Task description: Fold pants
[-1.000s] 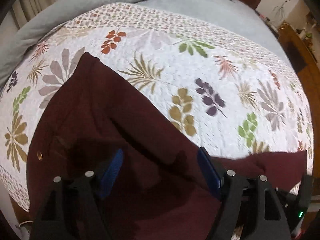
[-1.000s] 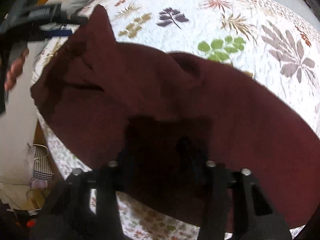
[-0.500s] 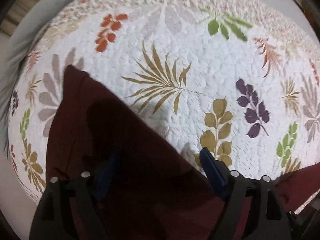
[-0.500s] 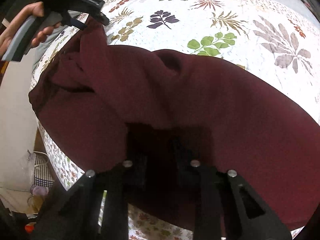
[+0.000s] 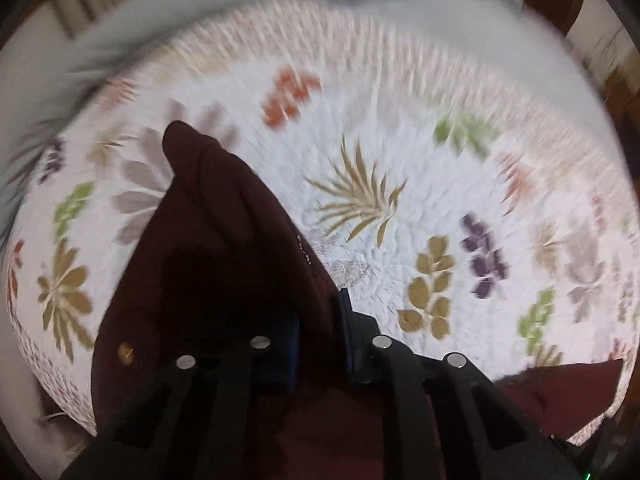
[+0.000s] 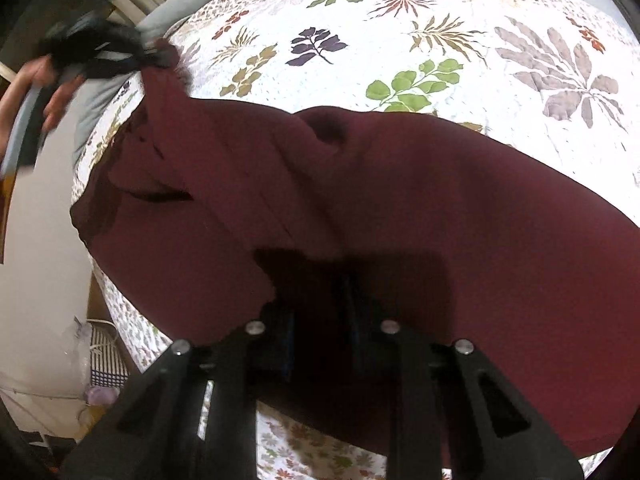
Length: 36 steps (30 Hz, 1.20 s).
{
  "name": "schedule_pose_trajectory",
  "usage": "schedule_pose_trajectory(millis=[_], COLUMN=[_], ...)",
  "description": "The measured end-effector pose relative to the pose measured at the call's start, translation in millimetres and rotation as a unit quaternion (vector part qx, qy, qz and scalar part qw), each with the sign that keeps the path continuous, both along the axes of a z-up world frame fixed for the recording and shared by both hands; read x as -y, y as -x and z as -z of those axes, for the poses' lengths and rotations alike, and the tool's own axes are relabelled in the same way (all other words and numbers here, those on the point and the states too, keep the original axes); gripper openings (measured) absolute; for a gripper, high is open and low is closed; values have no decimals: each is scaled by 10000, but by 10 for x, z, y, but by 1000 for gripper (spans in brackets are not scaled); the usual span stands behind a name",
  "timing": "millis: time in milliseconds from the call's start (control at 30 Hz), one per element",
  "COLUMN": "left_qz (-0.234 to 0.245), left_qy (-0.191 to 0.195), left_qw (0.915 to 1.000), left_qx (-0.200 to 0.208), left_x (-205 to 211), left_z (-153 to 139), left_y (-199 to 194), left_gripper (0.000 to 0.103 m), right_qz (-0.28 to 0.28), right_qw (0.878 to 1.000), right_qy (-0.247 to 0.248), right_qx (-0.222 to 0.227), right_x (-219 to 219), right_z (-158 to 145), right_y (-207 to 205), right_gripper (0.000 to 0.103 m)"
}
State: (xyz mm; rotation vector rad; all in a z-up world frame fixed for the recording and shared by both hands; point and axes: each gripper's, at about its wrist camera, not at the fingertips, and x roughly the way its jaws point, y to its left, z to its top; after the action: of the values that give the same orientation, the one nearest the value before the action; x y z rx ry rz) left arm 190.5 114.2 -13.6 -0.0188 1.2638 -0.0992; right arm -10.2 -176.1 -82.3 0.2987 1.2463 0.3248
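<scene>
We see the pants (image 6: pixel 360 200) across the lower frame on the bedspread (image 6: pixel 460 32), one corner raised upper left.

Both tools are matte black plastic with angular, ribbed arms. The left gripper (image 5: pixel 318 334) carries four round silver screw heads across its arms and dark blue pads inside the jaws; a small green light glows at its lower right edge. The right gripper (image 6: pixel 318 334) has the same four silver screws and dark blue pads. A bare hand (image 6: pixel 52 92) wraps a grey-and-black handle.
</scene>
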Motion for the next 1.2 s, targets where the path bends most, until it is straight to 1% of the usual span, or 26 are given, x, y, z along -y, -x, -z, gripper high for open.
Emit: schedule_pose_trajectory(millis=[67, 100, 133, 167, 233, 300, 333, 400, 467, 500, 567, 600, 633, 667, 733, 800, 833, 867, 933, 967, 1033, 1100, 1133, 1167, 1200], left_qz=[-147, -251, -356, -468, -549, -599, -653, -740, -705, -757, -869, -965, -1085, -1240, -1543, -1782, -1910, -1962, -2152, -2229, -2325, -2451, -2547, -2638, -2740], left_qy=[246, 275, 344, 351, 272, 96, 71, 59, 1, 108, 398, 641, 881, 1137, 1434, 1812, 1934, 1989, 2023, 2093, 2138, 2273, 2321, 2391, 2441], left_qw=[9974, 9939, 9902, 9857, 9806, 9796, 9795, 9826, 9832, 9834, 9818, 9812, 9809, 9787, 9726, 9637, 9597, 9579, 9545, 9517, 9488, 9424, 9385, 9340, 9294], left_qx=[661, 1036, 1309, 1583, 1863, 1914, 1904, 1703, 1681, 1643, 1641, 1543, 1352, 1173, 987, 817, 718, 665, 401, 272, 105, -111, -221, -309, -404], left_x=[-186, -301, -413, -518, -622, -685, -721, -746, -765, -807, -862, -916, -970, -1038, -1140, -1248, -1297, -1310, -1347, -1365, -1391, -1431, -1451, -1475, -1499], left_z=[-261, -394, -487, -518, -479, -303, -201, 57, 196, 256, 268, 260, 272, 307, 344, 376, 393, 403, 451, 488, 550, 602, 626, 651, 680], left_y=[345, 612, 830, 1132, 1458, 1777, 1896, 2057, 2132, 2136, 2119, 2066, 2006, 1976, 1912, 1866, 1852, 1847, 1804, 1771, 1716, 1660, 1637, 1624, 1611], left_gripper=[16, 16, 16, 16, 16, 16, 17, 17, 17, 17, 20, 22, 31, 39, 44, 44, 44, 45, 47, 47, 46, 46, 43, 36, 34], right_qz=[-31, -60, -87, -141, -285, -426, -499, -611, -715, -729, -768, -738, -689, -677, -689, -710, -713, -715, -705, -702, -693, -675, -669, -664, -656], right_qw=[10000, 9999, 9999, 9998, 9994, 9987, 9982, 9970, 9954, 9950, 9942, 9946, 9952, 9954, 9954, 9953, 9952, 9952, 9952, 9952, 9954, 9956, 9957, 9958, 9959], right_qy=[-43, -69, -71, -41, 83, 240, 311, 481, 620, 664, 735, 714, 664, 645, 639, 649, 654, 661, 672, 672, 655, 634, 625, 619, 610], right_qx=[48, 73, 109, 156, 173, 154, 133, 23, -151, -163, -154, -170, -197, -199, -169, -124, -122, -120, -127, -128, -133, -131, -127, -128, -132], right_x=[19, 24, 26, 22, -6, -42, -59, -96, -138, -152, -174, -167, -155, -149, -147, -145, -146, -145, -153, -154, -147, -154, -152, -153, -152], right_z=[-51, -83, -118, -162, -223, -236, -226, -165, -84, -63, -44, -35, -31, -29, -41, -55, -57, -57, -53, -52, -45, -46, -45, -41, -38], right_y=[20, 34, 49, 69, 111, 152, 167, 202, 217, 228, 228, 221, 214, 211, 221, 238, 239, 242, 242, 243, 243, 246, 248, 245, 243], right_gripper=[20, 19, 19, 18, 18, 18, 18, 18, 18, 18, 18, 18, 18, 18, 18, 18, 18, 18, 18, 18, 18, 18, 18, 18, 18])
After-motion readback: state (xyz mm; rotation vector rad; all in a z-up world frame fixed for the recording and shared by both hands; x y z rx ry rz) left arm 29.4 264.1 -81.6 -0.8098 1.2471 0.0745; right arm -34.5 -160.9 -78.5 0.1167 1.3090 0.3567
